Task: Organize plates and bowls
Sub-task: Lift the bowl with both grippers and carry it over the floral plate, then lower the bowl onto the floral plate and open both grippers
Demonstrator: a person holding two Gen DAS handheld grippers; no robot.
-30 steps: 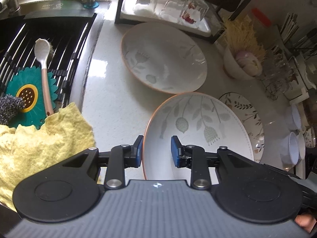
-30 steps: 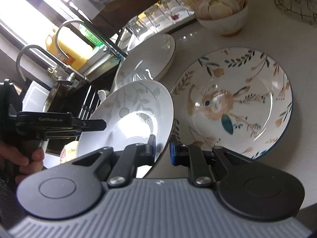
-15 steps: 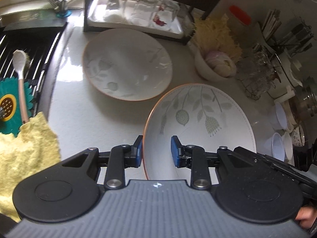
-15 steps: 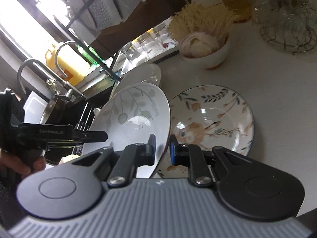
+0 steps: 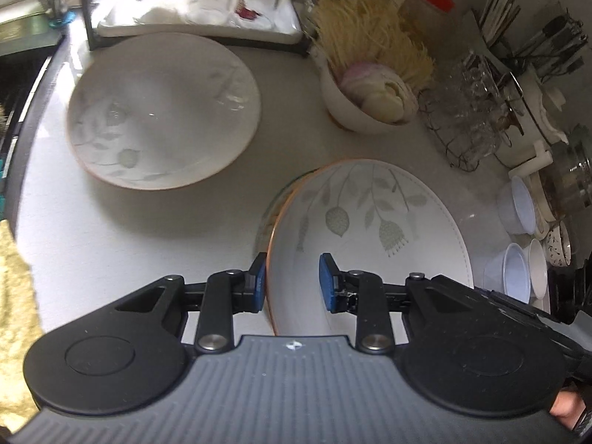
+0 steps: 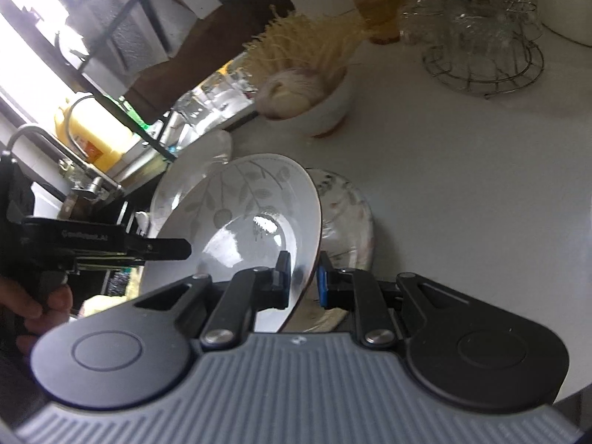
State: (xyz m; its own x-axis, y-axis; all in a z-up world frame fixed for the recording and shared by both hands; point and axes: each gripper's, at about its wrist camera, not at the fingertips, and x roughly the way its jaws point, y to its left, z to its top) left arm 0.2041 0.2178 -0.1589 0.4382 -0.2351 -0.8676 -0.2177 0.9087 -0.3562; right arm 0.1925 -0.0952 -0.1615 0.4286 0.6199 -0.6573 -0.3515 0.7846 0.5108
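Two grippers hold one white leaf-patterned bowl (image 5: 373,236) by opposite rims, tilted above the pale desk (image 5: 122,236). Far left lies a yellow cloth (image 5: 14,296) at the desk's edge. Next comes a second white leaf-patterned plate (image 5: 162,111), flat on the desk, with a black-framed tray of upturned glasses (image 5: 207,3) behind it. The left gripper (image 5: 292,281) has its jaws partly open, astride the bowl's near rim, the left pad touching. Under the bowl sits a floral plate (image 6: 347,214), mostly hidden. The right gripper (image 6: 301,277) has its jaws nearly closed, clamped on the far rim. Further right stand a white bowl of garlic (image 5: 366,100), a wire basket of glassware (image 5: 470,118) and small white cups (image 5: 514,262), crowding that side.
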